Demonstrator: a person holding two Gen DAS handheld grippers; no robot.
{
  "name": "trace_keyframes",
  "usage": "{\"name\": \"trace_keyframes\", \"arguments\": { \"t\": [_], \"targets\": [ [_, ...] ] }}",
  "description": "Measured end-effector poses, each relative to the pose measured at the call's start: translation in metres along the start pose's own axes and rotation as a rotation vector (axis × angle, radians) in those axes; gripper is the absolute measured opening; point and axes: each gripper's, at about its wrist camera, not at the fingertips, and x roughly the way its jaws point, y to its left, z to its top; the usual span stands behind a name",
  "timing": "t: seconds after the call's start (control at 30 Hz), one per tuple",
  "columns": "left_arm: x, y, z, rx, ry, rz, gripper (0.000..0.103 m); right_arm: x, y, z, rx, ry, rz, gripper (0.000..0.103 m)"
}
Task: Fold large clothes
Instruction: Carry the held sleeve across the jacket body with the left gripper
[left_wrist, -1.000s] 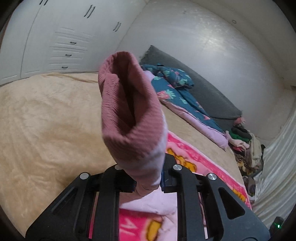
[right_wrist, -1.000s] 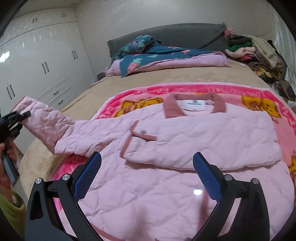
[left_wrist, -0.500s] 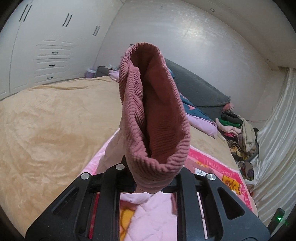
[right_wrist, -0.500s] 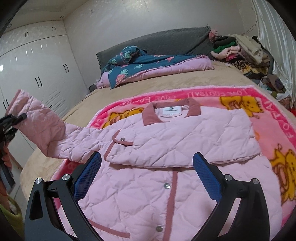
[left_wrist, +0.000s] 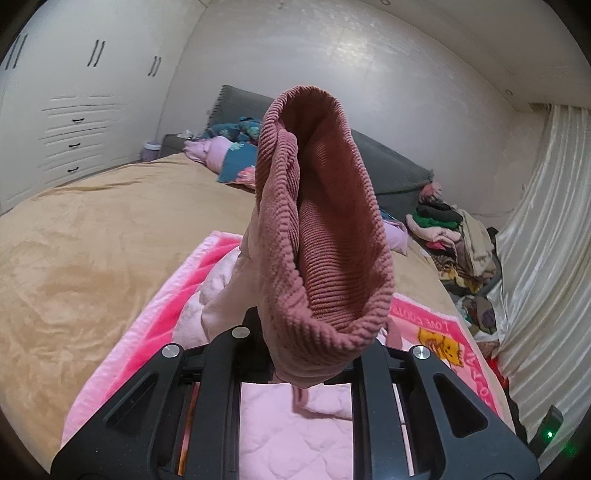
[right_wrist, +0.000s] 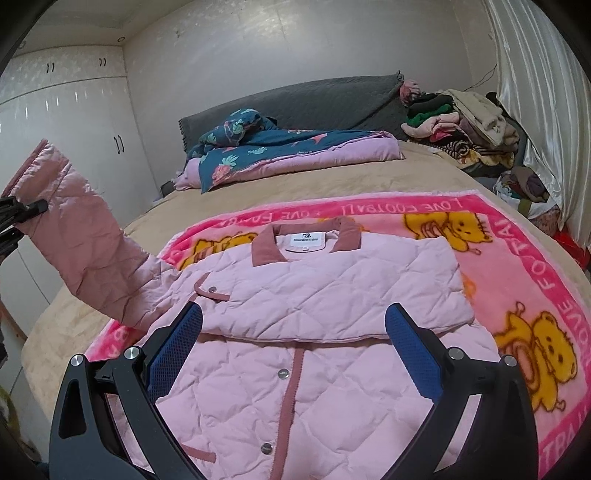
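Note:
A pink quilted jacket (right_wrist: 325, 295) lies on a pink cartoon blanket (right_wrist: 517, 258) on the bed, with one sleeve folded across its chest. Its other sleeve (right_wrist: 85, 240) is lifted off the bed at the left. My left gripper (left_wrist: 303, 365) is shut on that sleeve's ribbed dusty-rose cuff (left_wrist: 325, 240), which stands up in front of the left wrist camera. In the right wrist view the left gripper (right_wrist: 22, 214) shows at the left edge. My right gripper (right_wrist: 291, 343) hovers open over the jacket's front, holding nothing.
A floral quilt (right_wrist: 280, 147) lies rolled by the grey headboard (right_wrist: 295, 103). A heap of clothes (right_wrist: 458, 122) sits at the far right beside the curtain (right_wrist: 535, 110). White wardrobes (left_wrist: 74, 110) line the left wall. Tan bedspread (left_wrist: 92, 240) lies left of the blanket.
My left gripper has carried the cuff up and toward the jacket, so the sleeve rises steeper. The right gripper has drawn back, showing more of the jacket's button front.

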Motion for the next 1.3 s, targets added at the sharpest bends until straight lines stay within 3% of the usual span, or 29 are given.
{"name": "trace_keyframes", "arguments": {
  "t": [0.9, 1.3],
  "targets": [
    [0.055, -0.099, -0.051, 0.150, 0.140, -0.123, 0.006, -0.006, -0.058, -0.010, 0.088, -0.003, -0.032, 0.099],
    [0.085, -0.160, -0.088, 0.277, 0.240, -0.260, 0.006, -0.008, -0.093, -0.018, 0.139, -0.006, -0.091, 0.099]
  ]
}}
